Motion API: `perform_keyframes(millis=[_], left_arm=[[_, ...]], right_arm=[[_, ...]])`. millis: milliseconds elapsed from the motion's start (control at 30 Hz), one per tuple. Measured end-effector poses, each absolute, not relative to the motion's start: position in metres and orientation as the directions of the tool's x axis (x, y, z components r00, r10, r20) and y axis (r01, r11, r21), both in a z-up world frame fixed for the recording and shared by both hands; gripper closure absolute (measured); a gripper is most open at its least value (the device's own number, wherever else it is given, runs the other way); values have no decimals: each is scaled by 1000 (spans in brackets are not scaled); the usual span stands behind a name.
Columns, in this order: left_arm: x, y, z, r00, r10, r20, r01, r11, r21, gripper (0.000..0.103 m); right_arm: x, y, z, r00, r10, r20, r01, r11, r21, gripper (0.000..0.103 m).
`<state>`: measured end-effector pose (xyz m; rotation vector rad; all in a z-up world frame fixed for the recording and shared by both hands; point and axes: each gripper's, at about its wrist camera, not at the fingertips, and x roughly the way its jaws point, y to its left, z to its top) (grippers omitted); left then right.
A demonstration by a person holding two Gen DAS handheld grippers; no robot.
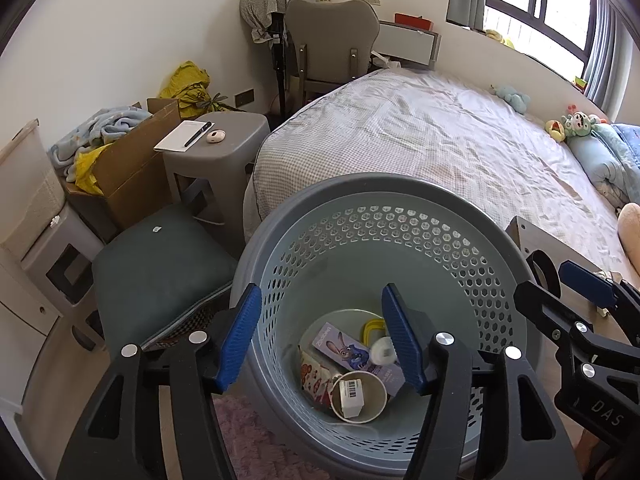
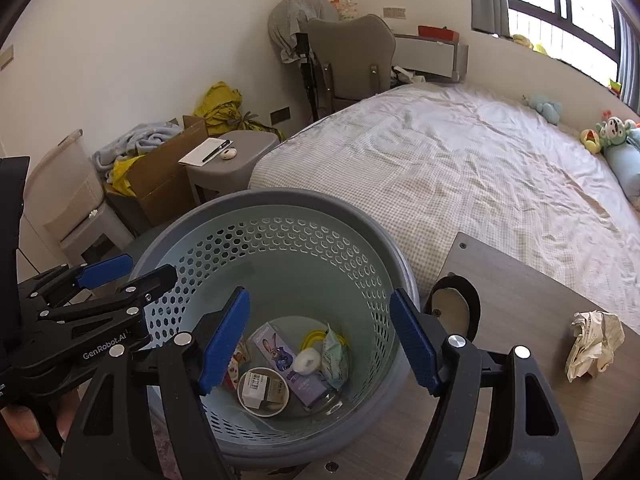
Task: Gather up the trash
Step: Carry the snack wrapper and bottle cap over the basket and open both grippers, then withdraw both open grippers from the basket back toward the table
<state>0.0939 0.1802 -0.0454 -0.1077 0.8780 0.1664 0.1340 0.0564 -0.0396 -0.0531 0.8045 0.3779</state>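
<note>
A grey perforated trash basket [image 1: 380, 184] [image 2: 280, 200] stands below both grippers. At its bottom lie a paper cup [image 1: 358, 396] [image 2: 264, 392] with a small white box in it, a purple carton with a cartoon rabbit [image 1: 346, 350] [image 2: 280, 354], a snack wrapper, a yellow ring and a white round piece. My left gripper [image 1: 320, 300] hangs open over the basket's mouth with nothing between its fingers. My right gripper [image 2: 320, 300] is open over it too, also with nothing between its fingers. A crumpled paper [image 2: 594, 344] lies on the wooden desk [image 2: 520, 300] to the right.
A bed [image 1: 420, 140] with soft toys fills the space behind the basket. To the left are a dark cushion [image 1: 160, 260], a grey stool [image 1: 216, 144] with a notepad, and a cardboard box [image 1: 132, 168]. A chair stands at the far wall.
</note>
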Motion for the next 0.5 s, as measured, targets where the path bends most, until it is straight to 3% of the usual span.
perform_keyframes(millis=[233, 500], left_arm=[[90, 182, -42, 629, 118, -769, -204, 979, -17, 38], [82, 175, -35, 640, 120, -759, -198, 980, -12, 34]], right_arm=[[130, 56, -38, 632, 310, -710, -348, 932, 97, 31], [119, 43, -34, 637, 309, -706, -323, 939, 120, 24]])
